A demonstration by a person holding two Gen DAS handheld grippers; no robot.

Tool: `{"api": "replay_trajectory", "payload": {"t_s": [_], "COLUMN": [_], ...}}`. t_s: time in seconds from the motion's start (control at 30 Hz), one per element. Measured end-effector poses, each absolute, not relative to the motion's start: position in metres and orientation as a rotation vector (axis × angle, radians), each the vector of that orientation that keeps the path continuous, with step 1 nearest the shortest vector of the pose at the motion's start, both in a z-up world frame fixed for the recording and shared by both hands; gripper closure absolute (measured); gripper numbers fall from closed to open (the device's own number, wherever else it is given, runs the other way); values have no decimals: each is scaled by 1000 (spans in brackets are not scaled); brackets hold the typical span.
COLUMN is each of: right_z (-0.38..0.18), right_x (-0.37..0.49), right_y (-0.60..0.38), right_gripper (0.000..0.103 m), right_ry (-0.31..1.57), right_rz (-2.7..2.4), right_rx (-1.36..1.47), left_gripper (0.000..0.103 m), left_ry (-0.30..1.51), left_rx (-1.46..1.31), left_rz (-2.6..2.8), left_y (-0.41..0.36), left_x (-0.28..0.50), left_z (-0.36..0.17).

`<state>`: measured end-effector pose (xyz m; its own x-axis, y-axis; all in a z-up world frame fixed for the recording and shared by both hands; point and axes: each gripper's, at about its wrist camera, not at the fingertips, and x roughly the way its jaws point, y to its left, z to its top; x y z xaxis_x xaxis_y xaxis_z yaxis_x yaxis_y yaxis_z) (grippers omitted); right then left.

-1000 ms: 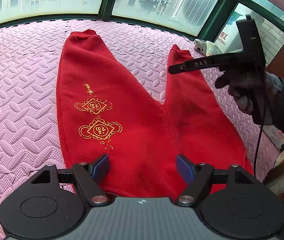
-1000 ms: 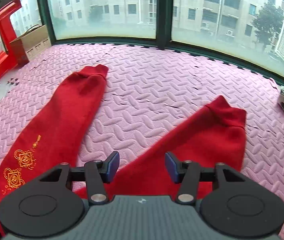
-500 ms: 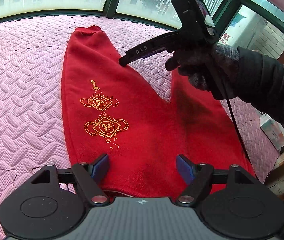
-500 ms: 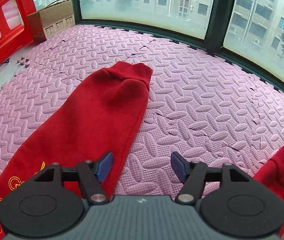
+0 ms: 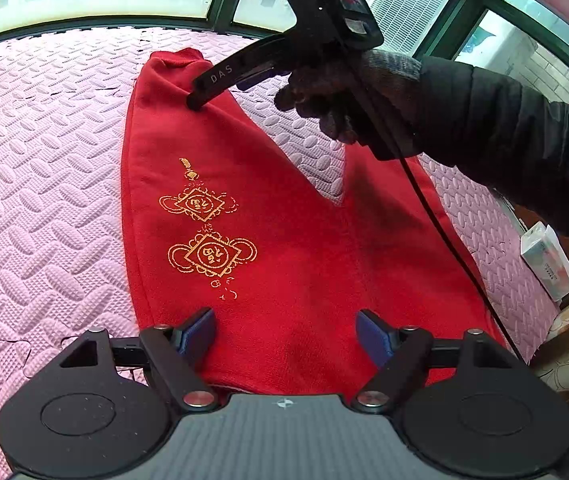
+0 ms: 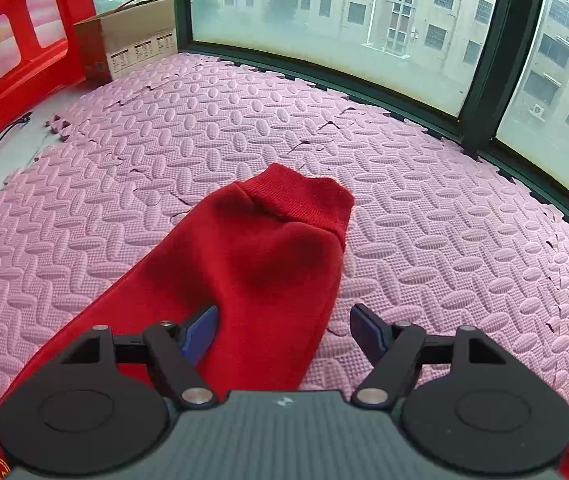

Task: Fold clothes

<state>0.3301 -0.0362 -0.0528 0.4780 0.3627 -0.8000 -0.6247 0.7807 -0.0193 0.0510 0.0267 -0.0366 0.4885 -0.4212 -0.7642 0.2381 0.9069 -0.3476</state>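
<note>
pink foam floor mat (image 5: 36, 184) carries everything. my left tongs (image 5: 284, 334) hang released just above the waist end of the red trousers (image 5: 284, 280), gold embroidery (image 5: 204, 236) ahead of them. my right tongs (image 6: 284, 330) are released too, spread over the far leg, one pad touching the cloth, its cuff (image 6: 304, 200) just beyond. windows (image 6: 324, 20) lie farthest.

A home room: pink foam mats (image 6: 424, 200), apartment-facing windows (image 6: 324, 20).
</note>
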Motion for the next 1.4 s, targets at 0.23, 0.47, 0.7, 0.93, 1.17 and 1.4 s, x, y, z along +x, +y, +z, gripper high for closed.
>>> {"api": "replay_trajectory", "payload": {"t_s": [0.23, 0.47, 0.7, 0.93, 1.17, 1.4], "right_z": [-43, -54, -40, -23, -5, 15], "right_x": [360, 374, 373, 363, 354, 312], "right_y": [-45, -39, -40, -57, -75, -136], "right_gripper": [29, 34, 32, 29, 28, 27], "right_ry": [877, 797, 806, 824, 841, 864], "right_rz": [601, 469, 521, 515, 509, 448], "right_rx": [-224, -401, -372, -385, -399, -439], "left_gripper": [22, 21, 18, 13, 10, 6], "left_ry": [986, 985, 984, 982, 976, 934], "left_rx": [-220, -229, -229, -207, -178, -126], "left_rz": [-409, -417, -418, -416, -396, -446], "left_y": [28, 29, 27, 23, 17, -11], "left_x": [53, 54, 55, 55, 51, 35], "left_z": [-37, -38, -38, -38, -32, -17]}}
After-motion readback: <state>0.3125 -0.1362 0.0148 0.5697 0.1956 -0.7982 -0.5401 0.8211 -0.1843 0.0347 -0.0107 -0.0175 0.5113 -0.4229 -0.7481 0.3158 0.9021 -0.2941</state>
